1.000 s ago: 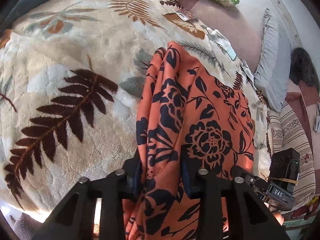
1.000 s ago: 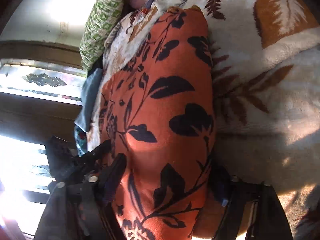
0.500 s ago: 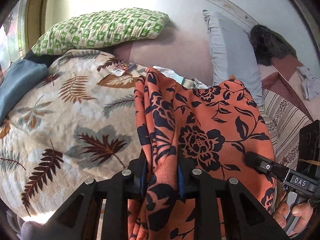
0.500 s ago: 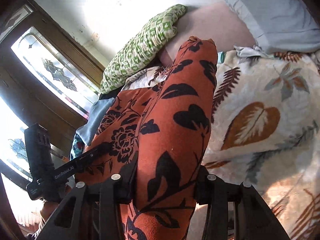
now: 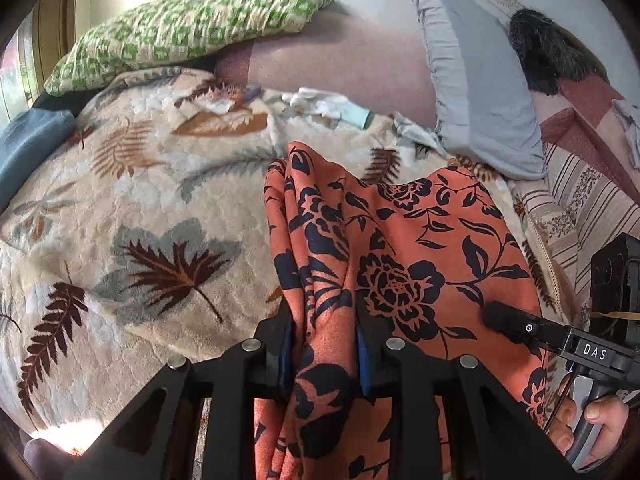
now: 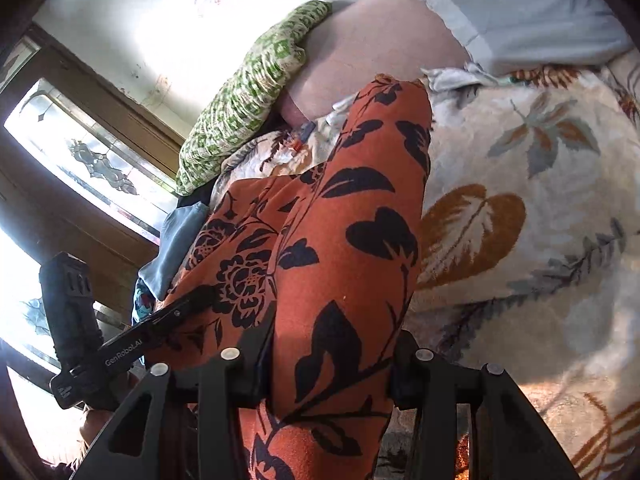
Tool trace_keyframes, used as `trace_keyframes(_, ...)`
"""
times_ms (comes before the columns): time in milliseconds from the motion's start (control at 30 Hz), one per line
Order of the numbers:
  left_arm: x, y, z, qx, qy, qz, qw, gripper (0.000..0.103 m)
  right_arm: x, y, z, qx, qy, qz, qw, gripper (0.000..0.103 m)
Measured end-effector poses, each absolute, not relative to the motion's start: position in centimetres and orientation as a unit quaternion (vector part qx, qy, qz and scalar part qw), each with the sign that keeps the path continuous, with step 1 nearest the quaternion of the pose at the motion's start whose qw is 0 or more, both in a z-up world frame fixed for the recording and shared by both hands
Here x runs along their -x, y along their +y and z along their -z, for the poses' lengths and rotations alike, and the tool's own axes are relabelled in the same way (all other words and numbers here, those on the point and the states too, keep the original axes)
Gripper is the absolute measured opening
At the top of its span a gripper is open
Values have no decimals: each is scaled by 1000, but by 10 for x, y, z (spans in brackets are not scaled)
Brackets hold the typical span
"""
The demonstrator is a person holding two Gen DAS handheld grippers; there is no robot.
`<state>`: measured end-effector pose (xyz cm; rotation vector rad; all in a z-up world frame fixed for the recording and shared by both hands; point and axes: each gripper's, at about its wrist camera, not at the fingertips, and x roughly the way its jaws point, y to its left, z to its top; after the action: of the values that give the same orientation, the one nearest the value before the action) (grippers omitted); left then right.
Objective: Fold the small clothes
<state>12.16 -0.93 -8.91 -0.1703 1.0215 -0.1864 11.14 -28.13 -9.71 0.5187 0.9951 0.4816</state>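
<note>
An orange cloth with a black flower print (image 5: 400, 248) hangs stretched between both grippers above a leaf-patterned blanket (image 5: 140, 200). My left gripper (image 5: 324, 344) is shut on a bunched fold at the cloth's left edge, and its blue pads press the fabric from both sides. In the right wrist view my right gripper (image 6: 332, 360) is shut on a thick fold of the same cloth (image 6: 360, 200). The cloth's far end droops to the blanket. Each view shows the other gripper on the cloth's opposite edge, with a hand on its handle (image 5: 600, 420).
A green patterned pillow (image 5: 192, 28) and a grey pillow (image 5: 480, 92) lean at the bed's head. A blue garment (image 5: 28, 144) lies far left, small items (image 5: 320, 104) at the back, striped fabric (image 5: 580, 208) on the right. A window (image 6: 92, 160) is beside the bed.
Both grippers rose with the cloth and tilted up, so the pillows and wall came into view. The right jaws narrowed onto the fold. The left grip stayed the same.
</note>
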Motion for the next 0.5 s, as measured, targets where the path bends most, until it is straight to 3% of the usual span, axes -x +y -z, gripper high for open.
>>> trace_keyframes(100,-128,-14,146,51,573,72,815,43,-118,-283,143,-253,519,-193,794,58)
trace_keyframes(167,-119,-3,145,66,543,64,835,55,-120,-282,177,-234,571,-144,774,72)
trace_keyframes(200,-118,-1,140,59,542,58,836,60,-116,-284,181,-245,562,-148,776,73)
trace_keyframes(500,-99,9,74,42,441,62,895,64,-97,-280,97,-191,474,-128,850,73)
